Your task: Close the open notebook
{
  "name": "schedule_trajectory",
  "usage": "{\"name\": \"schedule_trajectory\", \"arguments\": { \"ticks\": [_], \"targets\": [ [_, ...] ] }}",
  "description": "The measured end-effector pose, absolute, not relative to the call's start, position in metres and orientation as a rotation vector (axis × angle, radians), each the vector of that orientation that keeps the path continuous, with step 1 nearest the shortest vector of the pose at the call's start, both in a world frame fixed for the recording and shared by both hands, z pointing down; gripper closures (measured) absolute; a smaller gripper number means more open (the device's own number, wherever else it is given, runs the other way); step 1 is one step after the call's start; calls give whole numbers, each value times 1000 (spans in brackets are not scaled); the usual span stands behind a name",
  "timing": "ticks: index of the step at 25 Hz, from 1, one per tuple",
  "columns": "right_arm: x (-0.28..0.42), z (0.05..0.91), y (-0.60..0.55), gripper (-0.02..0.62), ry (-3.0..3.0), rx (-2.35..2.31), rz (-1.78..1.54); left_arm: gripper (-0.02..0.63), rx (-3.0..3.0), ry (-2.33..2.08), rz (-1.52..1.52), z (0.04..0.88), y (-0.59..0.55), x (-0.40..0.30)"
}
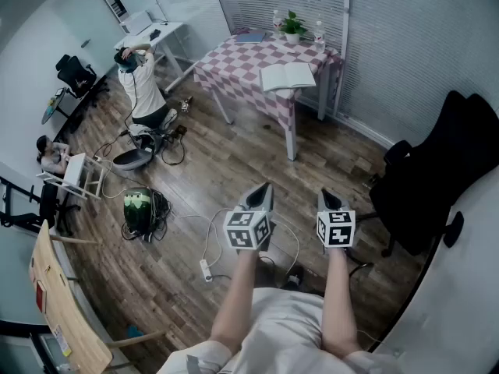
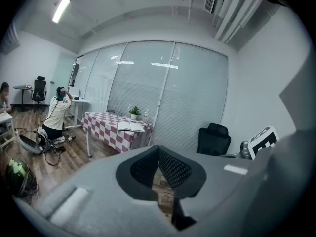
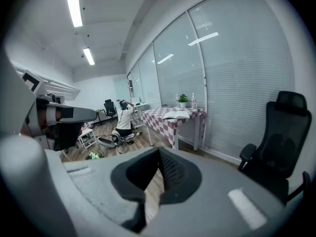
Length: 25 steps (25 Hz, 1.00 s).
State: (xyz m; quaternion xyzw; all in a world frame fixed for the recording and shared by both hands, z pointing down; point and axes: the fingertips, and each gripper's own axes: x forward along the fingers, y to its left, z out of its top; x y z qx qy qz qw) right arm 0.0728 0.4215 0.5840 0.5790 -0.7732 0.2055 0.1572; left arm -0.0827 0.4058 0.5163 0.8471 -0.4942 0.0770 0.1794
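A wide office room seen from a camera on a person's head, looking down over both forearms. The left gripper [image 1: 263, 188] and the right gripper [image 1: 327, 196] are held side by side at waist height, pointing forward and slightly down. Each gripper's own view shows its two dark ribbed fingers pressed together at the tips, clenched on nothing, with only wooden floor showing below them. The notebook [image 1: 288, 76] lies open, white pages up, on a table with a pink-and-white checked cloth [image 1: 234, 65]. It is well apart from the fingers, far ahead of both fingertips across a stretch of bare floor and slightly toward the right gripper's side. In the left gripper view the notebook [image 2: 131, 127] sits small above and to the left of the closed fingertips. In the right gripper view it [image 3: 176, 114] sits above and just right of them. A small potted plant [image 1: 292, 26] stands beyond the notebook at the table's far edge. A black office chair [image 1: 437, 178] is off to the right of the right gripper. As far as can be judged, nothing of the task is done. The approach to the table, the reach for a cover and the closing all remain.
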Motion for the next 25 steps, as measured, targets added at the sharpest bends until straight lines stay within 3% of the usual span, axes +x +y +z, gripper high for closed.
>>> {"name": "schedule_trajectory", "arguments": {
  "ticks": [13,25],
  "targets": [
    [66,586,412,597,-2232,1649,568,598,2367,-1393,169,518,409,-107],
    [72,591,356,596,-2242,1651,621,598,2350,-1339,158,532,340,-96]
  ]
}}
